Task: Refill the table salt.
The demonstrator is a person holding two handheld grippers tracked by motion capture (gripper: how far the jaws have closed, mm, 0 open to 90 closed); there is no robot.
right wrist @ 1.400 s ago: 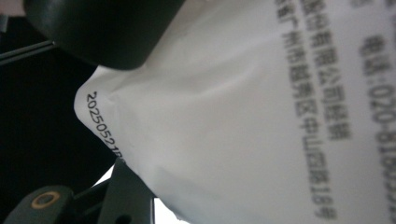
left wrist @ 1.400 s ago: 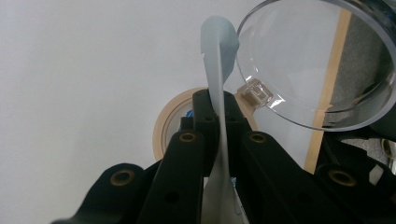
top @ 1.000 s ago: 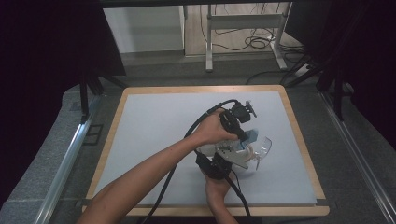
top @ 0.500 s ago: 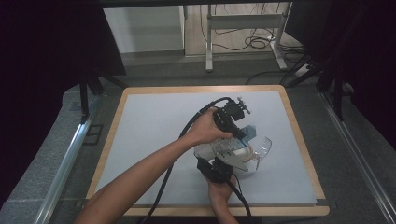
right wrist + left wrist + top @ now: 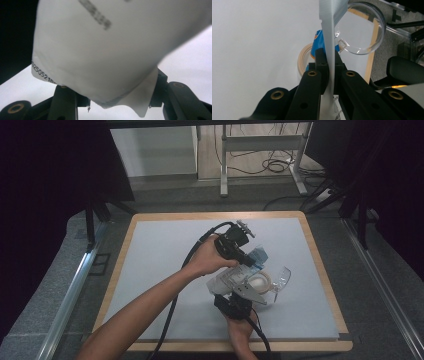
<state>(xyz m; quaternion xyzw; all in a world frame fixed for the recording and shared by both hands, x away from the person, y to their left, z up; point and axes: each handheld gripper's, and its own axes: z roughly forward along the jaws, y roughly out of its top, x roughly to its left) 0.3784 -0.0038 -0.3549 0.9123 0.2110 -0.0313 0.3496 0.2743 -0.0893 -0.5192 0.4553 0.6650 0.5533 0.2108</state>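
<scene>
A white plastic bag (image 5: 225, 281) with printed text hangs above the table between my two grippers. My left gripper (image 5: 251, 264) comes in from above and is shut on the bag's thin edge (image 5: 328, 25), seen edge-on between its jaws (image 5: 329, 58). My right gripper (image 5: 246, 289) is below, near the front edge. Its jaws have just been opening and stand apart, with the bag's lower corner (image 5: 100, 50) loose between them (image 5: 112, 98). A tape roll (image 5: 260, 282), a blue packet (image 5: 259, 256) and a clear round cup (image 5: 281, 279) lie just beyond.
The pale mat (image 5: 150, 270) has a wooden rim all round. The left gripper's black cable (image 5: 175, 300) runs along the forearm to the front edge. Beyond the left jaws I see the tape roll (image 5: 302, 60), blue packet (image 5: 318, 37) and clear cup (image 5: 364, 30).
My left hand has shifted left with the bag's edge in its jaws, pulling the bag along. The right hand has stayed near the front edge.
</scene>
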